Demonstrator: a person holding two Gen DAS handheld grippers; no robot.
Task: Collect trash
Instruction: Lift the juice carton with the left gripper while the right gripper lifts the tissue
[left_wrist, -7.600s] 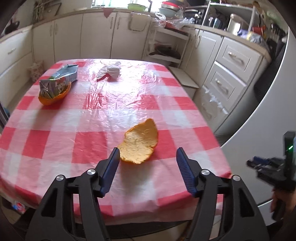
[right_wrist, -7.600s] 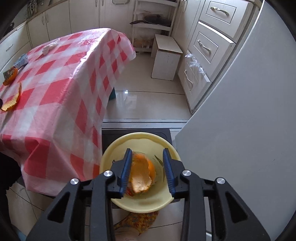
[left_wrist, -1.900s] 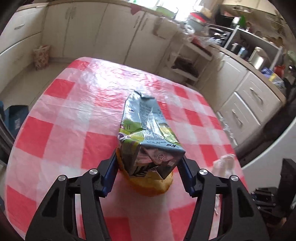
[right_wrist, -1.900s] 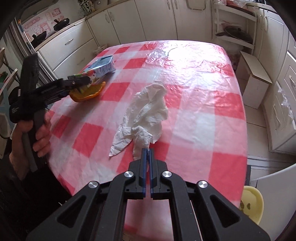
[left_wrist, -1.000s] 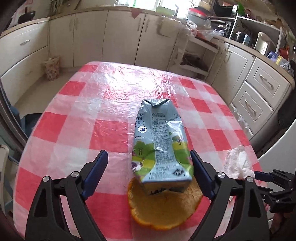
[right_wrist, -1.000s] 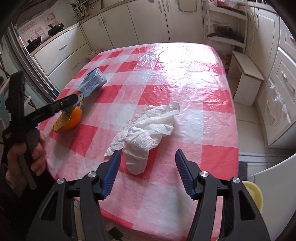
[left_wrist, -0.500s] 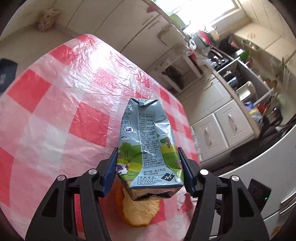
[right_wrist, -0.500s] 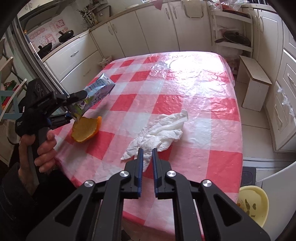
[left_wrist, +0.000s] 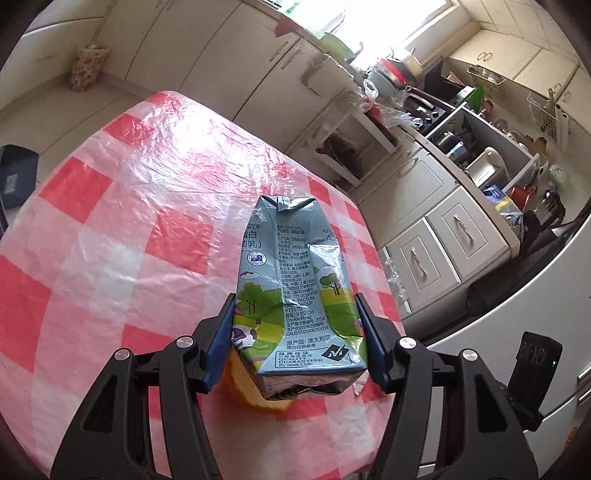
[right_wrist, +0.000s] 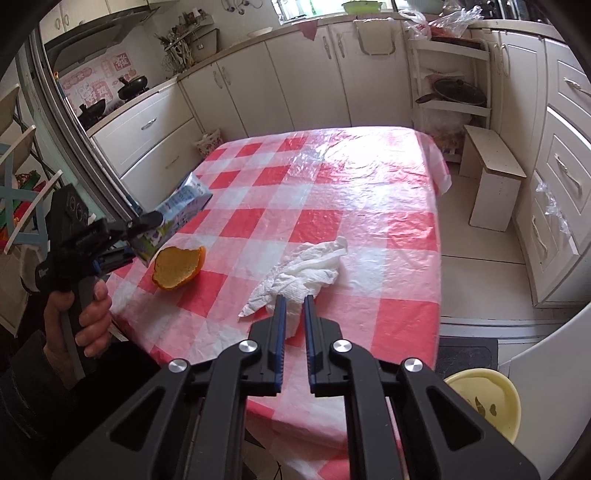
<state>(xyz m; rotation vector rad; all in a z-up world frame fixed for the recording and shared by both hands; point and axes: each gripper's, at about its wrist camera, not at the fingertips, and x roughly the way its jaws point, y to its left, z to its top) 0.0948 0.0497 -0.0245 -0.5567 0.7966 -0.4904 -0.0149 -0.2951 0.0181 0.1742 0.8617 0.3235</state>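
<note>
Left hand-held gripper: blue pads clamped on the two sides of a crumpled grey-blue and green milk carton, near its base; its jaws have just been closing onto the carton.
Milk carton: held clear of the worktop, folded top pointing away from the camera; in the right wrist view it hangs tilted over the worktop's left edge.
Right hand-held gripper: jaws drawn narrow, having just been closing, with the near end of a crumpled white paper towel between the pads.
Paper towel: its far end trails onto the red-and-white checked plastic-covered worktop; whether the pinched end is off the surface, I cannot tell.
Orange peel: a cupped orange half-shell lying on the worktop just below the raised carton, left of the paper towel and apart from it.
Pale yellow plastic bowl: on the floor past the worktop's near right corner, with a few dark scraps inside.
Person's hand: wrapped around the left hand-held gripper's black handle.
</note>
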